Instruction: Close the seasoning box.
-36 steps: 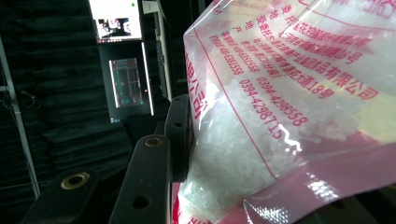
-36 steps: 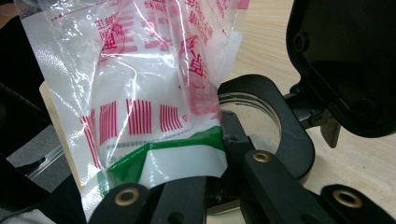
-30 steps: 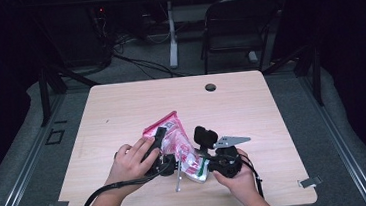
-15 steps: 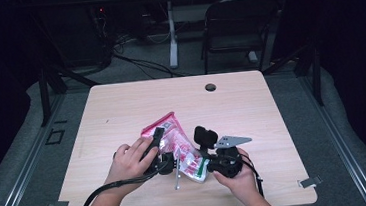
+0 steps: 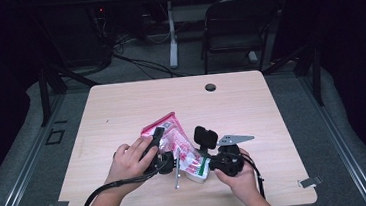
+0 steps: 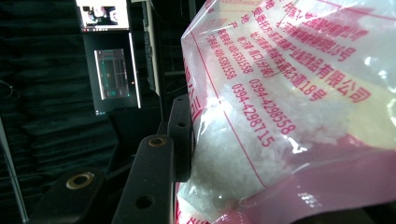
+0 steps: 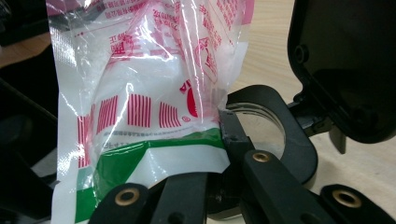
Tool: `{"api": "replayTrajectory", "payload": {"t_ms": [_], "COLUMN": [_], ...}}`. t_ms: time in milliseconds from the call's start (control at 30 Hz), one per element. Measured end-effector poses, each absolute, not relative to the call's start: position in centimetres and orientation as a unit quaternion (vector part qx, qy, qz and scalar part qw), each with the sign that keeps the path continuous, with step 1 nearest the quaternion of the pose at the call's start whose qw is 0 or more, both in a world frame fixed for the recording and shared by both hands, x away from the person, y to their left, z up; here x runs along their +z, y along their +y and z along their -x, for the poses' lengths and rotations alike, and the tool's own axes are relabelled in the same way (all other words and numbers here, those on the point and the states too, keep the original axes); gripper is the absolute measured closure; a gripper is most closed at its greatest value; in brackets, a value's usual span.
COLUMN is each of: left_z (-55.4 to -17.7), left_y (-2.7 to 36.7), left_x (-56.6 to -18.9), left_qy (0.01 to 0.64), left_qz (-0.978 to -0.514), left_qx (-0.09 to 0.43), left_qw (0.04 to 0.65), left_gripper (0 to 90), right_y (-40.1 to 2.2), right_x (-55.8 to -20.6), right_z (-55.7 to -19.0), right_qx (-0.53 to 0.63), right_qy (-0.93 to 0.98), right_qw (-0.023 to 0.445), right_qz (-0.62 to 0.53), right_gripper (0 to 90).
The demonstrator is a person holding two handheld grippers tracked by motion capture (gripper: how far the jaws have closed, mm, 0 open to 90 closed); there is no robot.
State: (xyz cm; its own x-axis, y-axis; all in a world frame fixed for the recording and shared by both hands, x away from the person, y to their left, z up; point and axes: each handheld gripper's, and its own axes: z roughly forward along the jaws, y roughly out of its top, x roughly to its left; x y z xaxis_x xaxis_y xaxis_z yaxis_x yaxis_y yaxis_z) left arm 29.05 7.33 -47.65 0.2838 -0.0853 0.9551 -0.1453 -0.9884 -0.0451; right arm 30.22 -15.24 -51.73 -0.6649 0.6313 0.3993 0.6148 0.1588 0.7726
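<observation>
Pink-printed bag (image 5: 177, 148) kept near the table's (image 5: 271, 105) front edge as before, left gripper (image 5: 161, 150) clamped on its pink end, right gripper (image 5: 211, 160) just closed, pinching its green-striped end

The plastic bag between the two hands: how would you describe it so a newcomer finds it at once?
On the pale wooden table, look at the near middle, between the person's two hands. There lies a clear plastic bag with pink-red print, filled with white grains. The small black round cap near the far edge is the other loose thing; the bag alone has a green band at one end.
</observation>
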Motion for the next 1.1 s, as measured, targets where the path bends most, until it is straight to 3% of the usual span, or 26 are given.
{"api": "replayTrajectory", "payload": {"t_ms": [467,1100], "left_z": [-29.1,-28.7], "left_y": [7.1,6.1], "left_x": [-47.5,-47.4], "left_qy": [-0.076,-0.095], "left_qz": [-0.802,-0.791], "left_qx": [0.591,0.605], "left_qw": [0.03,0.013], "left_gripper": [71.4,71.7], "right_y": [-16.1,-15.7], "right_x": [-52.3,-51.6], "right_z": [-31.1,-30.3], "right_qx": [0.512,0.486], "right_qy": [0.728,0.766], "right_qw": [-0.063,0.029], "right_qz": [-0.451,-0.42], "right_gripper": [90.0,89.6]}}
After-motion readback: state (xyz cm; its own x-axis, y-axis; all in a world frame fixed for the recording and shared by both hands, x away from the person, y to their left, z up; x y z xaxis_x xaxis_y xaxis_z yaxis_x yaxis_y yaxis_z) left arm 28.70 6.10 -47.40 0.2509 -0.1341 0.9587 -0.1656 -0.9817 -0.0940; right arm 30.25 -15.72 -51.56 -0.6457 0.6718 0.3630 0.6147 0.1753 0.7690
